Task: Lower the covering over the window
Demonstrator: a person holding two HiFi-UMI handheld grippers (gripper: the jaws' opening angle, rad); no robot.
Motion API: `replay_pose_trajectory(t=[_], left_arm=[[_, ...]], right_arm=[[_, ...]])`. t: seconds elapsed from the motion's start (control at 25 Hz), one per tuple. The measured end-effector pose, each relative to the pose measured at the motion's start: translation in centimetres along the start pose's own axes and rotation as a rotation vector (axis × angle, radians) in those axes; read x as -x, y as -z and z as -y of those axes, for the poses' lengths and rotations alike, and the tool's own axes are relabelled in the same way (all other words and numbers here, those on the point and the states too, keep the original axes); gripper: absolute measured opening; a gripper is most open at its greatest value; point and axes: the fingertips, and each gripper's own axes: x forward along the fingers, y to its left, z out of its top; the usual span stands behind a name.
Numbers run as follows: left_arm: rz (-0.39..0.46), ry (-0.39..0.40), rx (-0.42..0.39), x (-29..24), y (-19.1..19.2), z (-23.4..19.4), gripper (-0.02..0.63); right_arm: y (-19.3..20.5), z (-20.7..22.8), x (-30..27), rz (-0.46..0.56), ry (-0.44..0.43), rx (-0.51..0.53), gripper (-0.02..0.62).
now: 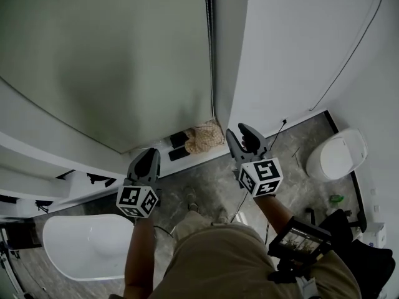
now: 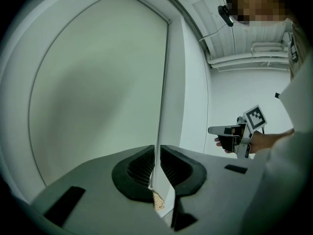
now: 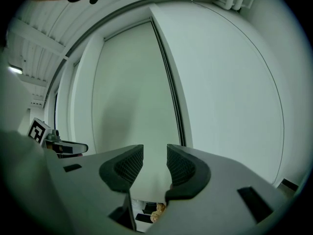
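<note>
Cord (image 1: 210, 42) just ahead
It runs up and down; my open, empty right gripper (image 1: 240, 133) is nearer; left gripper (image 1: 148, 157) nearly shut, empty.

Pale grey-green blind (image 1: 106, 61) lowered; hanging flat, unwrinkled.

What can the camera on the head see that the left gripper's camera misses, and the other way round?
Only the head view shows the floor, the toilet, the white tub and the person's legs. Only the left gripper view shows the ceiling, its pipes and the camera on the person's head. Both show the window blind and the right gripper.
</note>
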Motion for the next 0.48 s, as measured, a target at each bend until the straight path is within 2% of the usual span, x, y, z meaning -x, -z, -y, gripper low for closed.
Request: replay_pose_trajectory(t=[0.16, 0.32, 0.48], left_arm=[[-0.003, 0.05, -0.008, -2.5, -0.8, -1.4, 0.051], [-0.009, 0.103, 0.002, -6.4, -0.1, -8.6, 0.051], [-0.012, 0.154, -0.005, -9.3, 0.0, -12.1, 0.051]], right_arm=[[-1.1, 0.0, -1.9, 0.011, 0.035, 0.003, 0.156], [0.2, -2.1, -9.3, -0.005, 0.075, 0.019, 0.155], [0.6, -2.4, -14.0, -0.01, 0.119, 0.028, 0.155]])
